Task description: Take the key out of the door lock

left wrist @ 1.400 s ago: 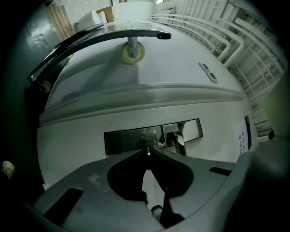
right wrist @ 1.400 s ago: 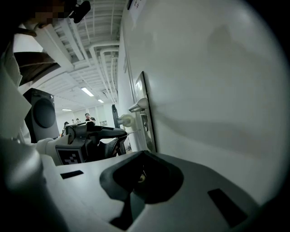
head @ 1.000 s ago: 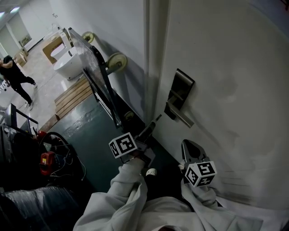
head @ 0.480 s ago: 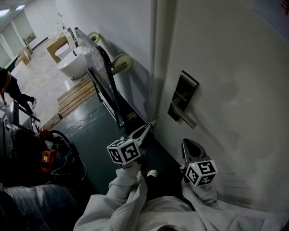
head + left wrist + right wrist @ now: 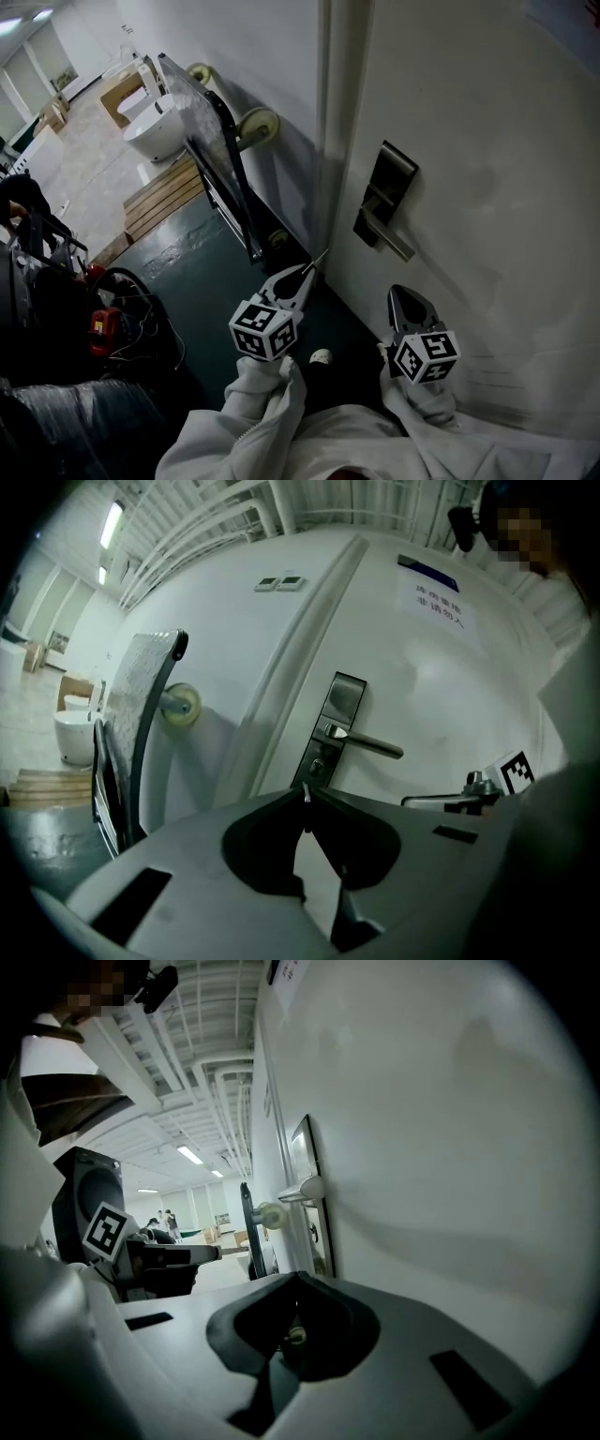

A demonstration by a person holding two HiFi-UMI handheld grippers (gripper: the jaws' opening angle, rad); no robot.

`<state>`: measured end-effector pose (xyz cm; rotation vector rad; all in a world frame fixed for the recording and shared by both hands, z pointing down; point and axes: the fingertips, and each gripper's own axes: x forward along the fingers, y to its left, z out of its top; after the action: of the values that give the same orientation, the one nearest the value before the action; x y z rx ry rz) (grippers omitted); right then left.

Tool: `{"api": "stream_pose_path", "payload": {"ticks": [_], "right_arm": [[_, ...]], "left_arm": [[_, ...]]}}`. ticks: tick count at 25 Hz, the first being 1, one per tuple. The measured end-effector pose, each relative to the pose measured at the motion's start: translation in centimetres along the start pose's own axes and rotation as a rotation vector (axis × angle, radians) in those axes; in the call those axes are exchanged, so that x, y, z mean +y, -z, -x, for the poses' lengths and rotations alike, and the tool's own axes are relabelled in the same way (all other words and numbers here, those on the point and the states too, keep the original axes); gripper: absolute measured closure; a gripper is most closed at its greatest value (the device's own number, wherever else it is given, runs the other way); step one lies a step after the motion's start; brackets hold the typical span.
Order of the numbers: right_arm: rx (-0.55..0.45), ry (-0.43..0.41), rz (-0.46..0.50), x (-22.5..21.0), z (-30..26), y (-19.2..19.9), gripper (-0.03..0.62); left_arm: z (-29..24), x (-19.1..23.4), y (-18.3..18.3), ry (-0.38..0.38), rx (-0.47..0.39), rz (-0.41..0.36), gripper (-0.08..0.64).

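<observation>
Door: the white door (image 5: 487, 169) fills the right half of the head view, from the top edge to the lower right.
Lock: a dark metal lock plate (image 5: 388, 186) sits right of centre in the head view. Its lever handle (image 5: 395, 241) juts from the plate's lower part. In the left gripper view the plate stands at centre frame, with the keyhole below the lever.
Key: the key (image 5: 306, 795) shows as a thin metal blade at the very tips of the left gripper. It is out of the lock and apart from the plate. In the head view it lies below and left of the plate, near the door's edge.
Left gripper: the left gripper (image 5: 307, 274) is at lower centre of the head view, pointing up and right toward the door edge. Its fingers are narrow and pinch the key between their tips.
Right gripper: the right gripper (image 5: 410, 302) is at lower right of the head view, near the door face and below the lever. Its fingers meet tip to tip with nothing between them.
Sleeves: pale grey sleeves (image 5: 272, 403) run along the bottom edge, one behind each gripper.
Surroundings: a metal trolley (image 5: 202, 131) with pale wheels (image 5: 258, 125) leans at the wall, upper left of centre. A wooden pallet (image 5: 164, 194) lies left of it on the floor (image 5: 187, 272), which is dark green here.
</observation>
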<state>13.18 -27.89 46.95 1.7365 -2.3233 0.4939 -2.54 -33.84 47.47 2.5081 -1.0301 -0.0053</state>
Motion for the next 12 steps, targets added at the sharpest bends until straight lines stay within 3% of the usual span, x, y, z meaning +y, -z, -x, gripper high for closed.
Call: {"api": "stream_pose_path", "payload": {"ticks": [5, 12], "right_arm": [[-0.008, 0.012, -0.002, -0.3, 0.4, 0.2, 0.54], [-0.026, 0.006, -0.005, -0.3, 0.4, 0.2, 0.54]], "left_arm": [[1.4, -1.3, 0.7, -0.046, -0.003, -0.129, 0.532], [2.1, -2.2, 1.1, -0.072, -0.002, -0.188, 0.532]]}}
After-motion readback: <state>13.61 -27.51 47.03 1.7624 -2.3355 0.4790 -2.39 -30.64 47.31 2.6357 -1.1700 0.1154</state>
